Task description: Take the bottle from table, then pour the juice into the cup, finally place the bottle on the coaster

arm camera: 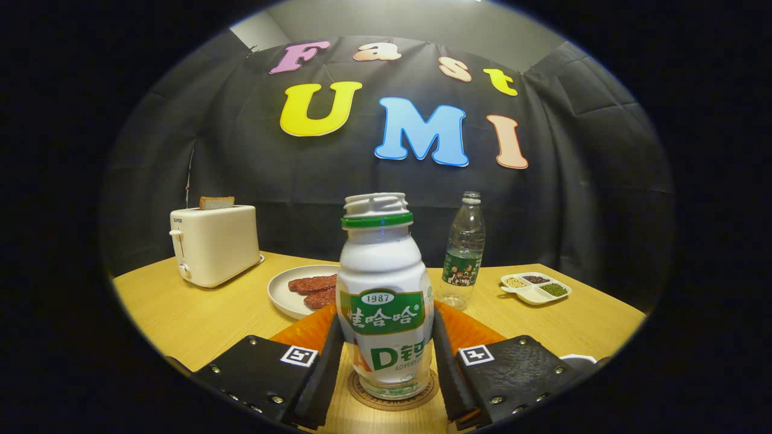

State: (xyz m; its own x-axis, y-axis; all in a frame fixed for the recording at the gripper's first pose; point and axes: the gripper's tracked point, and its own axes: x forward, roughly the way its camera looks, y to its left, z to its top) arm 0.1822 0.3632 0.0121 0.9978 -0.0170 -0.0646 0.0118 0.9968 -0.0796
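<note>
The white juice bottle (385,301) with a green label and a green neck ring stands upright and uncapped on a round brown coaster (393,395) on the wooden table (199,313). My gripper (385,355) has one finger on each side of the bottle's body. Both fingers (322,367) touch its widest part, so it is shut on the bottle. A white rim (578,360), perhaps the cup, peeks out just beyond the right finger, mostly hidden.
An orange ribbed mat (476,331) lies just behind the bottle. Farther back are a white plate of meat slices (288,296), a clear water bottle (463,253), a small divided dish of grains (535,288) and a cream toaster (214,244) holding bread.
</note>
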